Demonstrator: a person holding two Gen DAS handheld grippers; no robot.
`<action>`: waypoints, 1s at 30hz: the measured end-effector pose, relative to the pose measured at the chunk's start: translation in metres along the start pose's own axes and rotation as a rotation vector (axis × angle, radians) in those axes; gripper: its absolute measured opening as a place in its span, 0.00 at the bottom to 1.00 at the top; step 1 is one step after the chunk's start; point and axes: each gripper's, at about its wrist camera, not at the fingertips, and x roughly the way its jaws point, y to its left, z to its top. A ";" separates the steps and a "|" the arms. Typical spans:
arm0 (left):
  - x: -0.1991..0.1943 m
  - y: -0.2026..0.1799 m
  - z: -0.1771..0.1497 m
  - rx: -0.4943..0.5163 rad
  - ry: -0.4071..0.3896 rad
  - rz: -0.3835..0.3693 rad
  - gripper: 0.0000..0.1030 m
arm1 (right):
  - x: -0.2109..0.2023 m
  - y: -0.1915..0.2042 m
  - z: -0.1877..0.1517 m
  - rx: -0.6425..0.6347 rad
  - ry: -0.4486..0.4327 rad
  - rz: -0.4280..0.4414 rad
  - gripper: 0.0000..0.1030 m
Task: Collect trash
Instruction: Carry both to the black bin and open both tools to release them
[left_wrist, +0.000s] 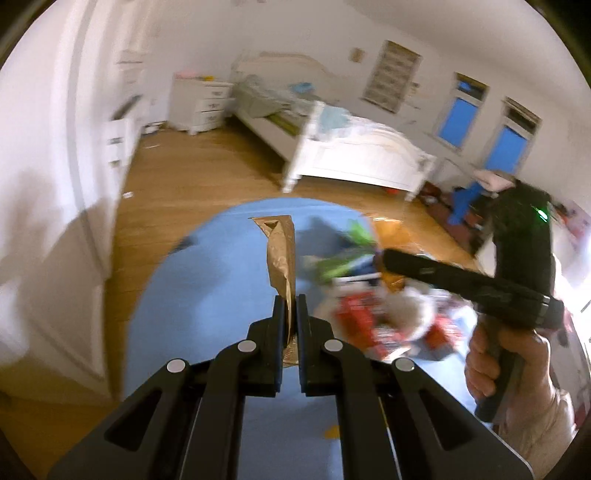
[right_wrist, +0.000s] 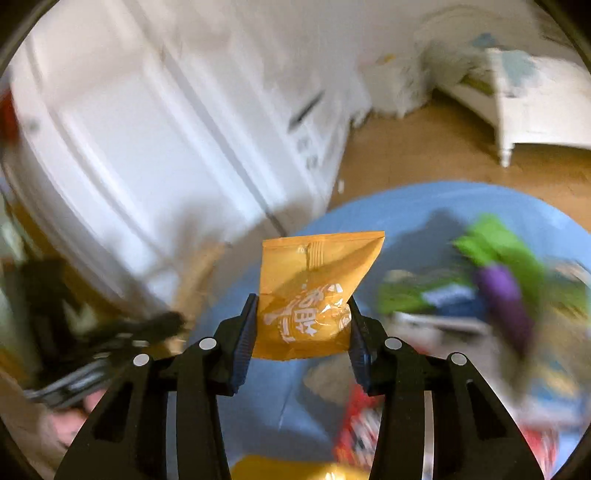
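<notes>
My left gripper (left_wrist: 290, 301) is shut on the edge of a crumpled brown paper bag (left_wrist: 281, 251), which stands up from the jaws above a round blue mat (left_wrist: 207, 280). My right gripper (right_wrist: 302, 299) grips an orange snack packet (right_wrist: 314, 266) with white print, one finger pressing on each side of it. In the left wrist view the right gripper's black body (left_wrist: 461, 284) reaches in from the right, held by a hand (left_wrist: 495, 354). A blurred pile of trash lies on the mat: red wrappers (left_wrist: 362, 314), green packaging (right_wrist: 491, 240) and a purple item (right_wrist: 506, 295).
A white bed (left_wrist: 351, 155) and a white drawer unit (left_wrist: 207, 103) stand at the far side of the wooden floor (left_wrist: 192, 177). White cabinet doors (right_wrist: 147, 147) rise close on the left. More clutter lies at the far right by the wall (left_wrist: 461, 206).
</notes>
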 end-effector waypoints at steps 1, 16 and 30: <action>0.004 -0.014 0.002 0.020 0.005 -0.031 0.07 | -0.024 -0.014 -0.005 0.039 -0.041 -0.004 0.43; 0.145 -0.306 -0.030 0.255 0.288 -0.593 0.07 | -0.296 -0.232 -0.147 0.543 -0.468 -0.366 0.44; 0.218 -0.380 -0.061 0.329 0.441 -0.544 0.07 | -0.288 -0.295 -0.206 0.705 -0.467 -0.388 0.45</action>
